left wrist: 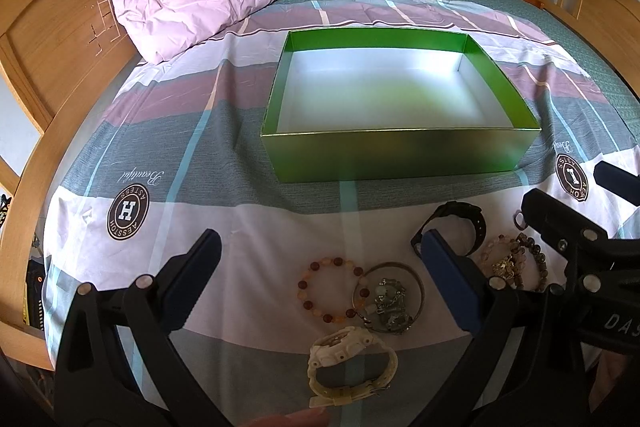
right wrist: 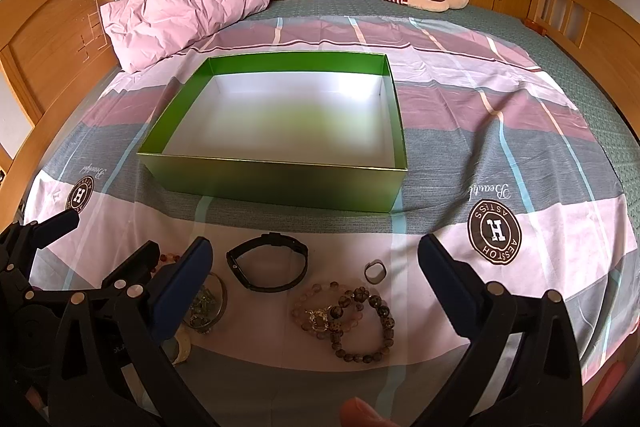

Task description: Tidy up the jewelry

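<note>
Jewelry: white watch (left wrist: 352, 367), black watch (right wrist: 268, 262), bead bracelets (right wrist: 344, 319), ring (right wrist: 375, 271), on bed (right wrist: 520, 155).
Box (right wrist: 276, 183): green, empty.
Left hand-held gripper (left wrist: 320, 263): fingers apart, nothing held.
Right hand-held gripper (right wrist: 316, 267): fingers apart, nothing held.

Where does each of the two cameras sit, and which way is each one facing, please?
Left wrist: on the left gripper, facing over the white watch toward the green box; a fingertip shows at the bottom.
Right wrist: on the right gripper, above the dark bead bracelet; a fingertip shows below.
Shared: box, black watch, pink pillow.
</note>
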